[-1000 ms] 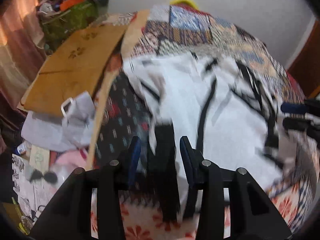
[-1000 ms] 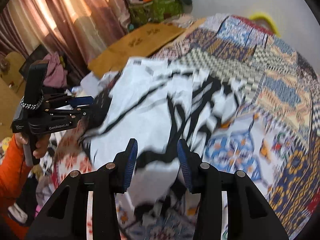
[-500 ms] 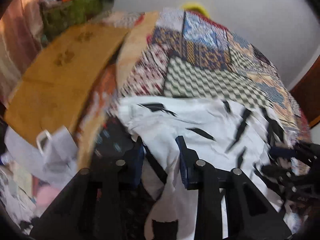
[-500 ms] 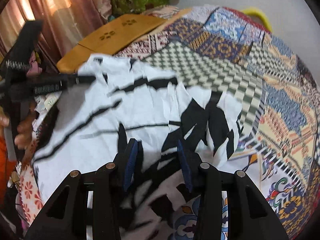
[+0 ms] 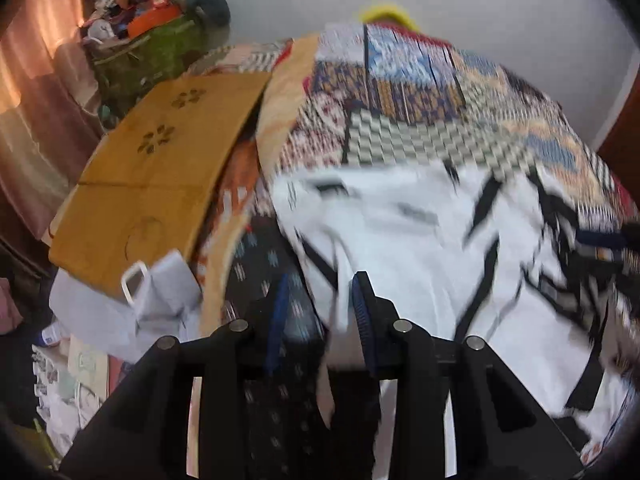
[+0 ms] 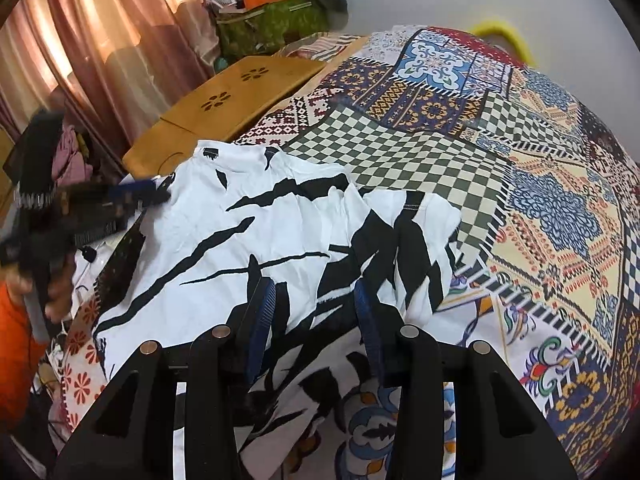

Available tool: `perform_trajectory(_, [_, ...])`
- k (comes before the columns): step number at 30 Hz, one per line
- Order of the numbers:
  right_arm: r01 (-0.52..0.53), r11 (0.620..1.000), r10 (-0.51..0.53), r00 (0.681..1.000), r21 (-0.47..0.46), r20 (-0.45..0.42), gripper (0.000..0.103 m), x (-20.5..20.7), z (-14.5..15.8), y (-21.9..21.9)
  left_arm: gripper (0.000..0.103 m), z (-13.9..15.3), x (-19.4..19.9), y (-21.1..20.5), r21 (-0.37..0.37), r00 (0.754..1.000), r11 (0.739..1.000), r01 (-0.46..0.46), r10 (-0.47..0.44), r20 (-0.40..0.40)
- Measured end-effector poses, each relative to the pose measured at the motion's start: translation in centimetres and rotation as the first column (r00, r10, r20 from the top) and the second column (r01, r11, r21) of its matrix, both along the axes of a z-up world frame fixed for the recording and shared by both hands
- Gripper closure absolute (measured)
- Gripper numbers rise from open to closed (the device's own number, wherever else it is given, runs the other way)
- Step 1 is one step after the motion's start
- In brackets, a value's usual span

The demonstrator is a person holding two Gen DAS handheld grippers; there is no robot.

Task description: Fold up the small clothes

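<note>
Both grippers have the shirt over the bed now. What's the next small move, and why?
Probably lower both hands until the shirt lies flat on the quilt, then let go. The right gripper and left gripper each pinch its near edge, the far part already rests spread on the quilt, and its right sleeve is bunched.

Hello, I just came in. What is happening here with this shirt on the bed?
A person holds tongs in each hand and is laying a white shirt with black streaks flat on the patchwork bedspread, apparently to fold it. The left tongs and the right tongs each have a bit of the shirt's near edge between their pads. The shirt lies mostly spread and not yet folded. A wooden lap table sits beside the bed.
</note>
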State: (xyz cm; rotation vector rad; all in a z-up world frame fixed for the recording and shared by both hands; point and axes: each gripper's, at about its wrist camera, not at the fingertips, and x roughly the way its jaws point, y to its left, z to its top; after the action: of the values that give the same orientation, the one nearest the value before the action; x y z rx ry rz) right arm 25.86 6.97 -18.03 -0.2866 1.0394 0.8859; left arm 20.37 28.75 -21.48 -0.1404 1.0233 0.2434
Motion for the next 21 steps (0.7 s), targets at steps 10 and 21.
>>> perform_trajectory(10, [0.024, 0.988, -0.034, 0.998, 0.149, 0.062, 0.065, -4.5, 5.7, -2.7, 0.067, 2.4, -5.1, -2.2, -0.023, 1.0, 1.0, 0.0, 0.0, 0.003])
perform_trajectory(21, [0.003, 0.947, -0.105, 0.948, 0.322, 0.3, 0.065, -14.5, 14.4, -6.9, 0.066, 17.6, -15.6, -9.1, 0.033, 0.927, 0.999, 0.015, -0.027, 0.375])
